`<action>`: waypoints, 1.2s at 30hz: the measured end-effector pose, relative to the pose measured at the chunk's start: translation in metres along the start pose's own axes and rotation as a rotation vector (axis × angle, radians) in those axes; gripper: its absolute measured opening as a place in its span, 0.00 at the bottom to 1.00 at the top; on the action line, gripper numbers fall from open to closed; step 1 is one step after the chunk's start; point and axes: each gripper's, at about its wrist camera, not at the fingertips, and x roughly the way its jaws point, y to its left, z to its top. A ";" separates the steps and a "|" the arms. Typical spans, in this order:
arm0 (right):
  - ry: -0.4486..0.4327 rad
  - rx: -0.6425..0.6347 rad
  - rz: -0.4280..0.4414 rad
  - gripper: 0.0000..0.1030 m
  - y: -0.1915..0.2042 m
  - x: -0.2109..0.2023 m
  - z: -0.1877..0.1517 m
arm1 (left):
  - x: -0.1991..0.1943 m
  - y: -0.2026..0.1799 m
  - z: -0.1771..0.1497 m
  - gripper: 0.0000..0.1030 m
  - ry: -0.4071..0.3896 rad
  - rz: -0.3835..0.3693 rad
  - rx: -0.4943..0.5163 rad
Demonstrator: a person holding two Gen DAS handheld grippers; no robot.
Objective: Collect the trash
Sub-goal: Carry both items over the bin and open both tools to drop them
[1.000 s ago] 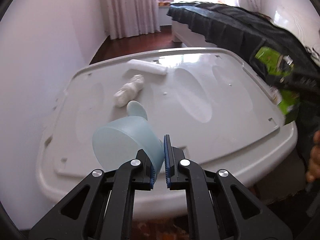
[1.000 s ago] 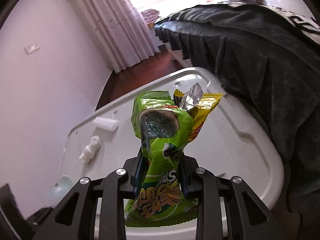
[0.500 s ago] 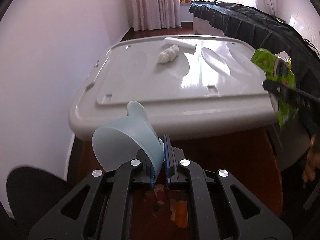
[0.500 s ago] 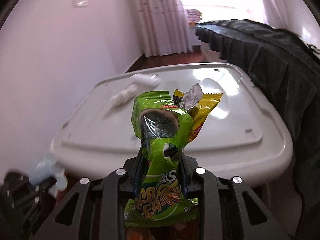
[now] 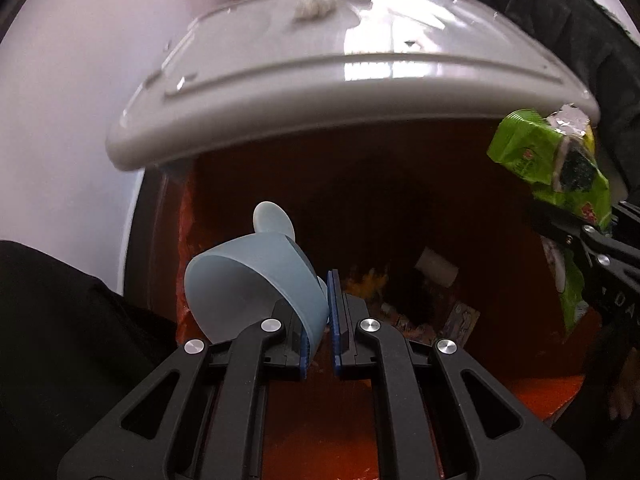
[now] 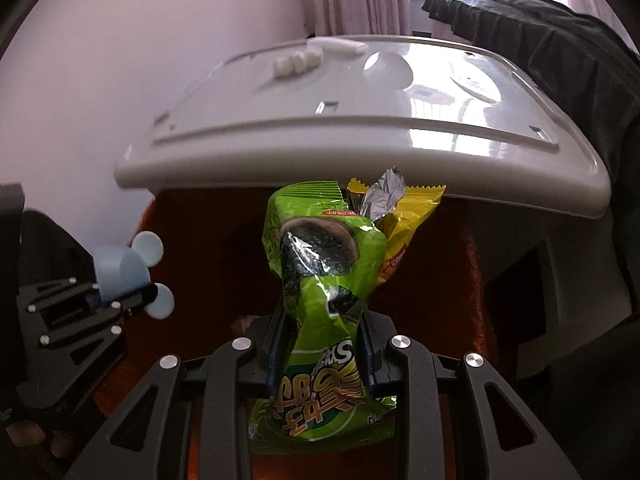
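white lid [image 6: 400, 140], crumpled tissue [image 6: 297, 65], paper roll [image 6: 338, 45]

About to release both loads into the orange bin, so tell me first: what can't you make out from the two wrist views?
- Orange bin contents: left wrist view, dark and small; only a white piece and scraps show.
- Bin in the right wrist view: hidden behind the green snack bag.
- Yellow wrapper: mostly behind the green bag.
- Blue cup grip: left gripper fingers cover its rim.
- Tissue wad on the white lid: too small.
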 end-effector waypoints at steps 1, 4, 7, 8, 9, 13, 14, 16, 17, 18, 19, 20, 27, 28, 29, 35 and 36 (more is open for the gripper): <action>0.013 -0.003 -0.004 0.29 0.001 0.003 -0.001 | 0.003 0.001 0.000 0.07 0.011 0.003 -0.003; 0.072 0.002 -0.015 0.30 0.002 0.015 -0.006 | 0.011 0.002 -0.001 0.07 0.043 0.005 -0.003; 0.112 0.005 -0.014 0.50 0.004 0.023 -0.007 | 0.016 0.004 -0.003 0.10 0.074 0.014 -0.008; 0.127 0.006 -0.022 0.61 0.004 0.025 -0.007 | 0.018 0.004 -0.003 0.16 0.086 0.024 -0.009; 0.131 0.007 -0.040 0.73 0.004 0.027 -0.007 | 0.020 0.004 -0.003 0.44 0.103 0.045 -0.012; 0.113 0.044 -0.052 0.73 -0.003 0.023 -0.006 | 0.014 0.004 -0.002 0.88 0.077 0.074 -0.014; 0.112 0.056 -0.053 0.73 -0.006 0.022 -0.006 | 0.012 0.003 -0.002 0.88 0.070 0.076 -0.006; 0.108 0.086 -0.046 0.73 -0.012 0.020 -0.005 | 0.013 -0.001 -0.002 0.88 0.074 0.094 0.018; 0.102 0.102 -0.046 0.73 -0.014 0.019 -0.005 | 0.014 -0.002 -0.003 0.88 0.082 0.099 0.026; 0.096 0.112 -0.046 0.73 -0.016 0.018 -0.005 | 0.015 -0.003 -0.002 0.88 0.085 0.103 0.029; 0.089 0.124 -0.045 0.73 -0.018 0.016 -0.005 | 0.015 -0.002 -0.001 0.88 0.086 0.104 0.029; 0.086 0.130 -0.045 0.73 -0.020 0.016 -0.005 | 0.016 -0.001 -0.001 0.88 0.085 0.104 0.027; 0.080 0.159 -0.034 0.73 -0.024 0.014 0.000 | 0.014 0.002 0.000 0.88 0.080 0.100 0.020; 0.078 0.166 -0.029 0.73 -0.025 0.014 0.001 | 0.012 0.003 0.002 0.88 0.075 0.093 0.014; 0.076 0.172 -0.024 0.73 -0.029 0.011 0.003 | 0.012 0.004 0.004 0.88 0.070 0.086 0.009; 0.015 0.218 0.034 0.75 -0.048 -0.002 0.046 | -0.003 0.015 0.050 0.88 0.003 -0.017 -0.024; -0.001 0.219 0.032 0.75 -0.050 -0.003 0.054 | -0.005 0.017 0.068 0.88 -0.023 -0.017 -0.025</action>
